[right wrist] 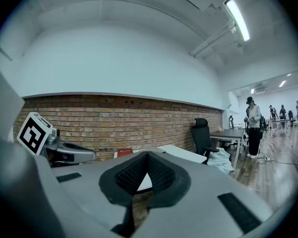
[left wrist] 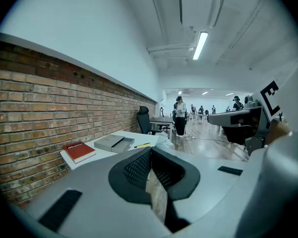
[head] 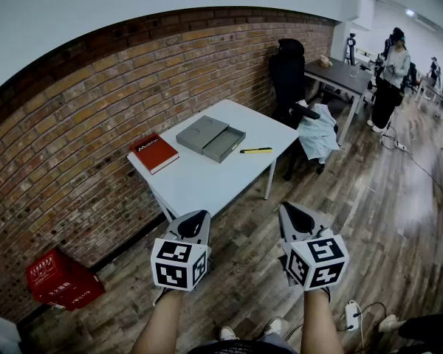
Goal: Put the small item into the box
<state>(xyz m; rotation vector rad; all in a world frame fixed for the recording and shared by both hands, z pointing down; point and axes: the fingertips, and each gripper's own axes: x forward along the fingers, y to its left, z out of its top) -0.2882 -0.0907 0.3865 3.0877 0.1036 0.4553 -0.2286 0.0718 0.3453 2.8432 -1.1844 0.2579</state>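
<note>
A white table [head: 207,179] stands against the brick wall. On it lie a grey box [head: 210,139] with its tray slid open, a yellow pen [head: 256,150] to the right of the box, and a red book [head: 154,153] to its left. My left gripper [head: 197,220] and right gripper [head: 294,214] hover side by side over the wooden floor, short of the table's near edge, both shut and empty. The left gripper view shows the box [left wrist: 114,143], pen [left wrist: 142,146] and book [left wrist: 78,151] beyond its closed jaws. The right gripper view looks over the table [right wrist: 176,152].
A black office chair [head: 288,72] and a dark desk [head: 340,72] stand behind the table, with a pale cloth [head: 319,135] draped nearby. A red crate [head: 59,279] sits by the wall at left. A person [head: 390,72] stands far right. A power strip [head: 352,316] lies on the floor.
</note>
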